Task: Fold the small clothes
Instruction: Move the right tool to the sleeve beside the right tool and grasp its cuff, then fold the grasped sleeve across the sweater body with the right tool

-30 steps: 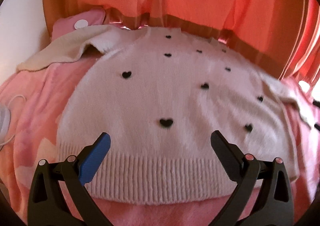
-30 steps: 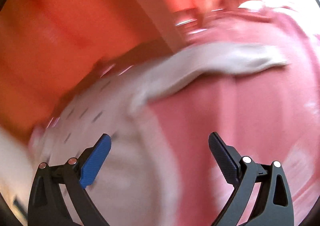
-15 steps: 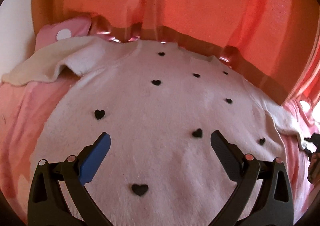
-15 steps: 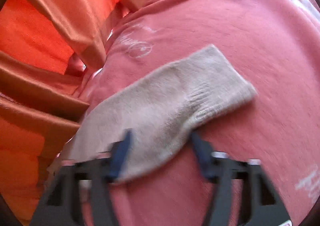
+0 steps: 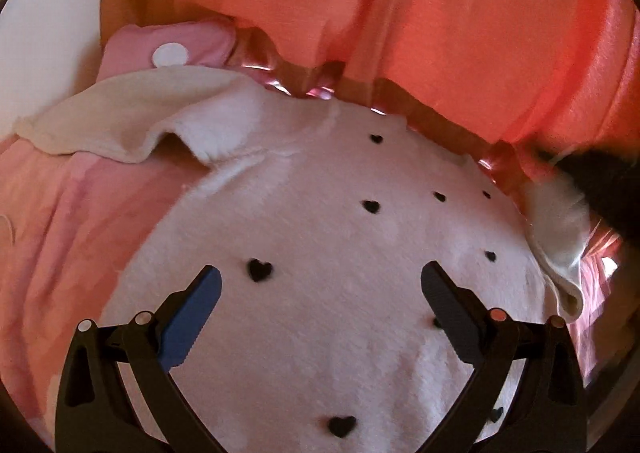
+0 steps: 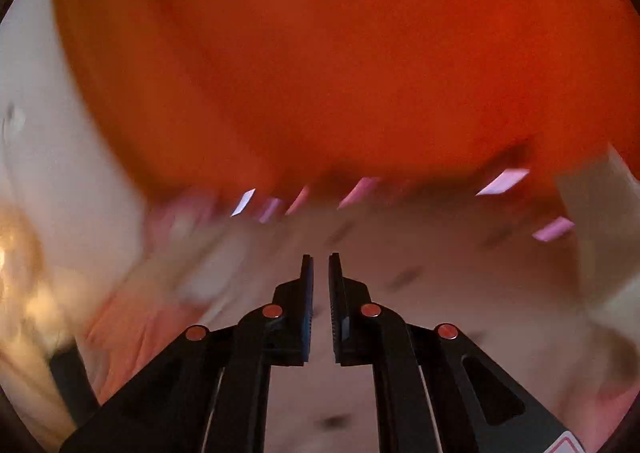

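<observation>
Left sleeve (image 5: pixel 132 121) lies spread toward ten o'clock on the pink blanket (image 5: pixel 72 221). The heart-dotted sweater (image 5: pixel 320 237) lies flat at centre, ready for folding. Left gripper (image 5: pixel 320 293) hovers above it, fingers apart, holding nothing. At three o'clock the right sleeve (image 5: pixel 560 229) appears lifted. Right gripper (image 6: pixel 321 277) has its fingers together; its blurred view shows no cloth between them.

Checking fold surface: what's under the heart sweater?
The heart sweater lies on a pink blanket, which shows past its left edge. The sweater hides whatever is beneath its body.
</observation>
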Demonstrator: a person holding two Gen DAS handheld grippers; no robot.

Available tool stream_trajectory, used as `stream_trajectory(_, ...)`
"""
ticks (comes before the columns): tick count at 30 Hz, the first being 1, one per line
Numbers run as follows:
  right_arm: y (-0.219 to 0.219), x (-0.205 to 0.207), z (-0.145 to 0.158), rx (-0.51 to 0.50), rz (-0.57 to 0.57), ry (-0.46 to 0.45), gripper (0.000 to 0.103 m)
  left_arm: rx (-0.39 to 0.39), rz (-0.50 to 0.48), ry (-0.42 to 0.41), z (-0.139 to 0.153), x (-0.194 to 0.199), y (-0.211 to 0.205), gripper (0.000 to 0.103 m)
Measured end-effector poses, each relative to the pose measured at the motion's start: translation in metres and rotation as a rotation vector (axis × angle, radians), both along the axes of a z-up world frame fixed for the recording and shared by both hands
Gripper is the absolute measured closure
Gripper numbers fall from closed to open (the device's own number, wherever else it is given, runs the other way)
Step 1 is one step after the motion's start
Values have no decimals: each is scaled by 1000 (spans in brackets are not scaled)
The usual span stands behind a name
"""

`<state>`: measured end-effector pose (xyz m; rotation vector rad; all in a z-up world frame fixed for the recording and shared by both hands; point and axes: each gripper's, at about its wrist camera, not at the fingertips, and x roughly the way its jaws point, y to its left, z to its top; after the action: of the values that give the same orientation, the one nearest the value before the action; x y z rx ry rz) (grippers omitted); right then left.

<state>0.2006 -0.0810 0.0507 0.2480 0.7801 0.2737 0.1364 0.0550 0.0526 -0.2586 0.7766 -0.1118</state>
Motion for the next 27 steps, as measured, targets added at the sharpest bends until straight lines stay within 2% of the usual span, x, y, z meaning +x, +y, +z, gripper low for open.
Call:
stream_trajectory(2, 14, 1, -27, -25, 3, 66, 95, 13, 7, -4, 1, 3, 8, 5)
stream_trajectory(4, 1, -13, -37, -57, -51, 72, 88, 38, 24, -10, 3, 5, 19, 5)
stream_trajectory(5, -13, -20, -35, -73, -90, 57, 76, 34, 42, -12, 4, 5, 24, 5)
stream_trajectory(6, -35, -30, -29, -102, -160, 26, 59, 11, 57, -8, 5, 5, 30, 5)
stream_trajectory(8, -84, -42, -13, -201, -341, -23, 38, -35, 65, 10, 3, 6, 35, 5)
stream_trajectory(10, -119, -37, -9, -308, -433, -6, 37, -57, 63, 28, 0, 7, 34, 5)
stream_trajectory(11, -140, -28, -13, -402, -461, 42, 37, -57, 59, 33, -1, 7, 32, 5)
stream_trajectory(14, -166, -21, -27, -503, -438, 110, 37, -30, 42, 27, -2, 8, 25, 5)
stream_trajectory(17, -181, -8, -46, -488, -392, 174, 38, -25, 37, 33, -5, 9, 21, 5)
stream_trajectory(19, -190, -5, -42, -446, -401, 166, 41, -12, 40, 39, -9, 11, 21, 5)
stream_trajectory(22, -212, -12, -33, -404, -469, 108, 39, -7, 46, 47, -13, 14, 22, 5)
stream_trajectory(25, -231, -4, -45, -369, -476, 203, 39, -8, 40, 51, -15, 16, 20, 5)
stream_trajectory(27, -230, -4, -49, -366, -473, 216, 38, 8, 31, 52, -17, 17, 17, 5)
